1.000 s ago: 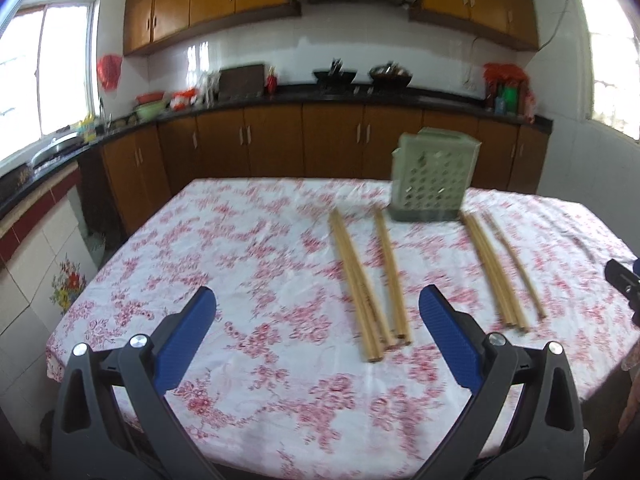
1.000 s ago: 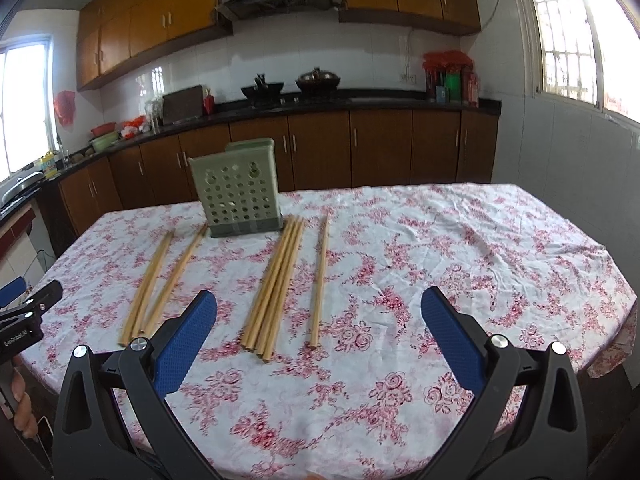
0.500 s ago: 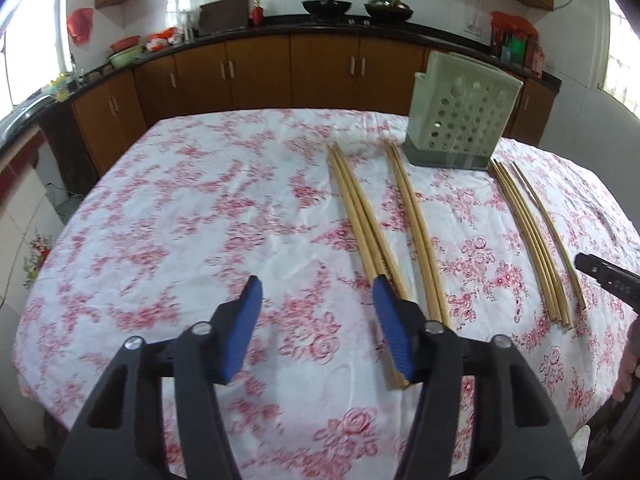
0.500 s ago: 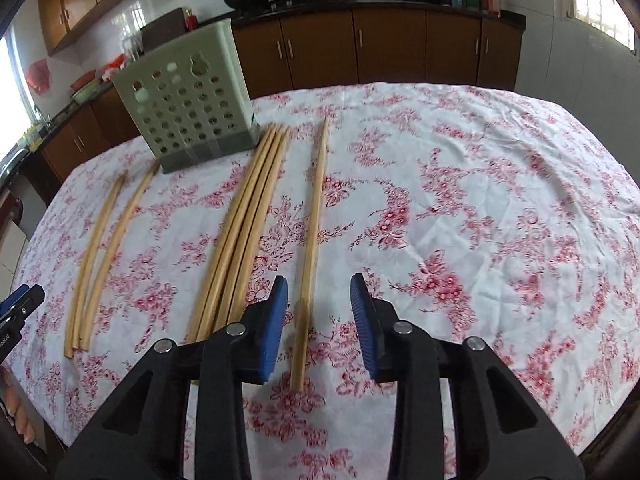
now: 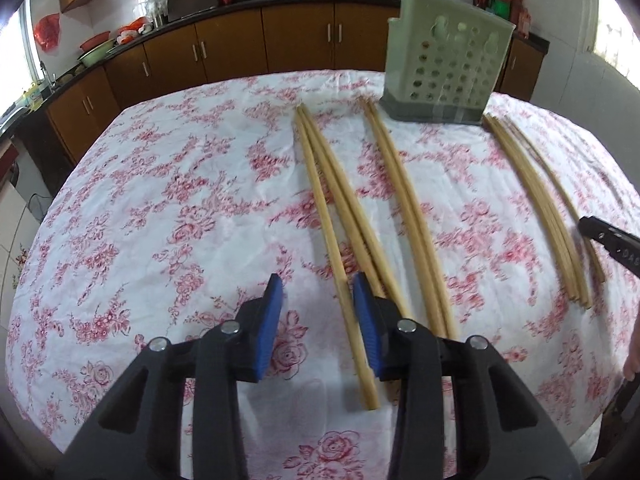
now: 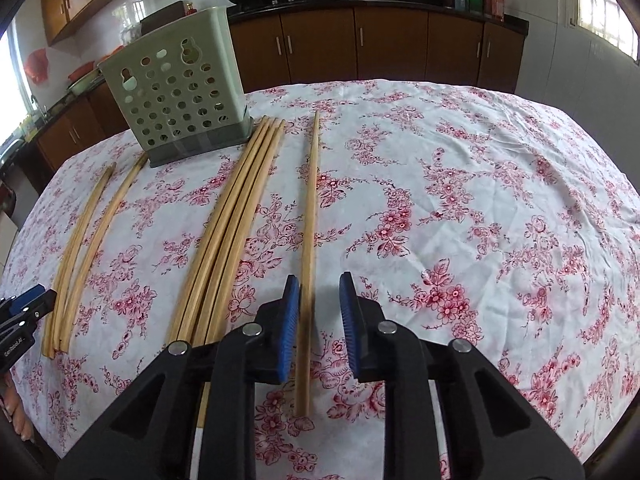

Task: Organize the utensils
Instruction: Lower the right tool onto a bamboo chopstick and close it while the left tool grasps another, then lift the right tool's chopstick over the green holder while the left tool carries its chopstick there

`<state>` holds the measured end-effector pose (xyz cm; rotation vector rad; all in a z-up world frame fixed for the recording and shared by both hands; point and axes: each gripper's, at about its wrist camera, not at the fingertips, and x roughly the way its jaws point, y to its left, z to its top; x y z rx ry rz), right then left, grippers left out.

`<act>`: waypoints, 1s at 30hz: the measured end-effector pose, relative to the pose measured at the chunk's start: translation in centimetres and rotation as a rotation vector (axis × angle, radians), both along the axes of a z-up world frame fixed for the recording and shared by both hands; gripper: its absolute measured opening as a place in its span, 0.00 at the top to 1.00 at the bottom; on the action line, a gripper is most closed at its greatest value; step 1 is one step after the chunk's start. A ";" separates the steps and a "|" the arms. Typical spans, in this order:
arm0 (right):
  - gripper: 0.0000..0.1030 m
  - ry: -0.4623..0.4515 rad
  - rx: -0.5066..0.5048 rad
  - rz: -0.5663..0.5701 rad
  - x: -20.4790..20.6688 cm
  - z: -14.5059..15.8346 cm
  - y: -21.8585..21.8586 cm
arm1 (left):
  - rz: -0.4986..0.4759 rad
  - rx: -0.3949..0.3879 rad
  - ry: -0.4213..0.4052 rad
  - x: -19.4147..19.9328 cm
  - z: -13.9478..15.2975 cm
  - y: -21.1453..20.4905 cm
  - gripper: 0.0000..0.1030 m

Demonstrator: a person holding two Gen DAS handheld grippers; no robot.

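Several long wooden chopsticks lie in groups on the floral tablecloth. My left gripper (image 5: 318,286) is open, low over the table, its jaws astride the near end of the leftmost chopstick (image 5: 320,200). More chopsticks (image 5: 404,208) lie to its right. My right gripper (image 6: 319,286) is open, its jaws astride a single chopstick (image 6: 310,220). A bundle of chopsticks (image 6: 232,220) lies to its left. A pale green perforated utensil holder (image 5: 444,72) stands upright at the far side; it also shows in the right wrist view (image 6: 176,92).
The table (image 6: 500,200) carries a white cloth with red flowers. Brown kitchen cabinets (image 5: 232,48) and a dark counter with pots run behind it. The right gripper's tip (image 5: 608,238) shows at the left view's right edge; the left gripper's tip (image 6: 24,312) shows at the right view's left edge.
Both grippers have moved forward and down toward the chopsticks, and their jaws have narrowed from wide open to a small gap around one chopstick each.
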<state>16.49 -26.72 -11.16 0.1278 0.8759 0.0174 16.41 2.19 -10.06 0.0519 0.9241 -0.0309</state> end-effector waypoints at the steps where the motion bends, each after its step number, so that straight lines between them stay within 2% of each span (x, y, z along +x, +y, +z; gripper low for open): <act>1: 0.78 -0.001 -0.005 0.000 0.0 0.0 0.1 | 0.006 0.000 -0.002 -0.1 0.0 0.2 0.64; 4: 0.78 -0.003 0.003 0.004 0.1 0.0 0.2 | 0.008 0.000 -0.001 0.1 0.0 0.2 0.65; 7: 0.78 -0.007 -0.006 0.020 0.1 0.0 0.7 | -0.007 0.010 -0.002 0.7 0.0 -0.1 0.77; 9: 0.90 -0.015 -0.006 0.015 0.3 0.0 0.4 | -0.002 0.014 -0.004 1.7 0.0 0.1 0.86; 12: 0.92 -0.008 0.055 -0.013 1.0 -0.1 -1.1 | 0.023 0.013 -0.005 3.0 0.0 1.0 0.91; 19: 0.92 0.024 0.032 -0.052 4.0 0.1 -3.0 | 0.053 0.021 -0.008 5.9 -0.1 3.5 0.91; 23: 0.92 0.023 0.019 -0.057 5.1 0.0 -3.2 | 0.048 0.012 -0.020 6.1 -0.1 4.0 0.91; 27: 0.92 0.010 -0.008 -0.046 4.6 -0.1 -2.8 | 0.048 -0.008 -0.020 5.8 0.0 4.2 0.91; 30: 0.92 0.018 -0.011 -0.033 3.5 0.1 -2.3 | 0.037 0.007 -0.021 5.0 0.0 4.0 0.91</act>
